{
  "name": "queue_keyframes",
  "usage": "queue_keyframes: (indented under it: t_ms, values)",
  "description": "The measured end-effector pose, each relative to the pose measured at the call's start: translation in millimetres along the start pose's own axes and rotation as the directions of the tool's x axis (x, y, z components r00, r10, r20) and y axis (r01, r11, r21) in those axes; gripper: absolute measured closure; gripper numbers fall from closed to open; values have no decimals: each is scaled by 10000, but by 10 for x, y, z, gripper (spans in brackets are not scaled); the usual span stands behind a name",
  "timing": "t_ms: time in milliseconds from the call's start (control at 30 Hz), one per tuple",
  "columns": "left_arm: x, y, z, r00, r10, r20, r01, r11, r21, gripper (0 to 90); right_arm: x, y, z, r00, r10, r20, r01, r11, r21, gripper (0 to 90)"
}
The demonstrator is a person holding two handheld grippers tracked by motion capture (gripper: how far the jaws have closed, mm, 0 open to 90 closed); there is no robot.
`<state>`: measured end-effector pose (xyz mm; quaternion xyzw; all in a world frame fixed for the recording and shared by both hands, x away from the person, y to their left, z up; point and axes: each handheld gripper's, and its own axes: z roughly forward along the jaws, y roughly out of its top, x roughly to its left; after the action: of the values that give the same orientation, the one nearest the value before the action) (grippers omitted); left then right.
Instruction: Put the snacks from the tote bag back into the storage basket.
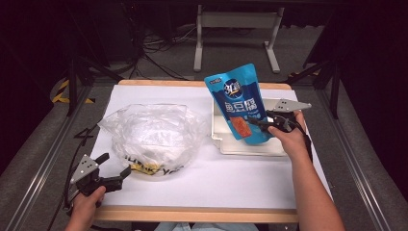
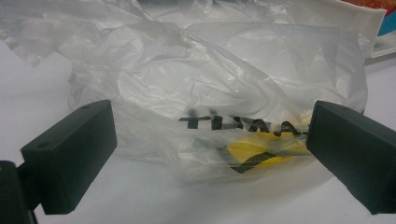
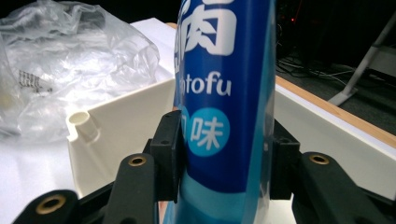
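Between right hand-held gripper (image 3: 224,154) jaws, blue pouch (image 3: 224,93) reads "tofu".

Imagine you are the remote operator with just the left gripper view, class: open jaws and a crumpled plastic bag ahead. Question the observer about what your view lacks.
Operator: What is the other gripper doing?
Observer: The right gripper is shut on a blue tofu pouch, held upright above the white tray.
Operator: Am I touching the bag?
Observer: From the high view, one fingertip of the left gripper reaches the edge of the plastic bag; contact is unclear.
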<state>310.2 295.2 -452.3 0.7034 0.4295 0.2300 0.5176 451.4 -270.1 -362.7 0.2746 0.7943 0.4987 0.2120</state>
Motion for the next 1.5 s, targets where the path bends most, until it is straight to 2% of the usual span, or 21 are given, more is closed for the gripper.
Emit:
queue_keyframes:
  t_ms: [233,433,500,567,600,700,867,933,967,1067,1167,1267,1300,1500]
  values:
    - [-5,-1,7,10000,14,-35,-14,10000,8,24,-52,-76,-99,9999,-110,-113,112,9997,214,562]
    - [-5,0,7,10000,17,-47,-17,10000,9,25,-139,-112,-180,9973,-596,-435,623,9961,626,539]
    - [-9,0,8,10000,26,-38,-26,10000,23,24,-158,-115,-198,9972,-607,-432,637,9953,727,533]
    - [-10,0,7,10000,27,-32,-27,10000,20,25,-212,-140,-232,9950,-913,-397,950,9900,1045,514]
    - [-11,1,6,10000,25,-30,-25,10000,15,24,-228,-152,-241,9951,-907,-392,946,9891,1131,513]
    - [-12,4,4,10000,39,-33,-38,10000,73,24,-258,-195,-252,9928,-1131,-396,1171,9860,1189,509]
    - [-20,3,10,10000,43,-11,-43,10000,26,25,-313,-260,-265,9947,-996,-271,1024,9847,1408,506]
    - [-21,3,15,10000,42,-9,-42,10000,53,24,-318,-285,-245,9945,-1035,-157,1046,9789,1755,510]
    - [-20,3,18,10000,58,0,-58,10000,61,24,-304,-280,-223,9925,-1214,-127,1215,9730,1964,516]
    - [-21,5,25,10000,74,16,-74,10000,56,24,-279,-223,-184,9901,-1401,-35,1373,9648,2242,511]
    - [-23,7,24,10000,58,21,-58,10000,16,25,-309,-192,-171,9909,-1339,-98,1323,9610,2427,494]
    - [-16,6,22,10000,21,29,-21,10000,23,24,-325,-184,-169,9911,-1330,-59,1303,9602,2470,449]
    - [-13,5,20,10000,40,29,-40,10000,46,24,-327,-184,-172,9905,-1374,50,1319,9602,2463,407]
    - [-15,4,13,10000,2,1,-2,10000,7,25,-323,-133,-241,9959,-766,481,652,9766,2051,255]
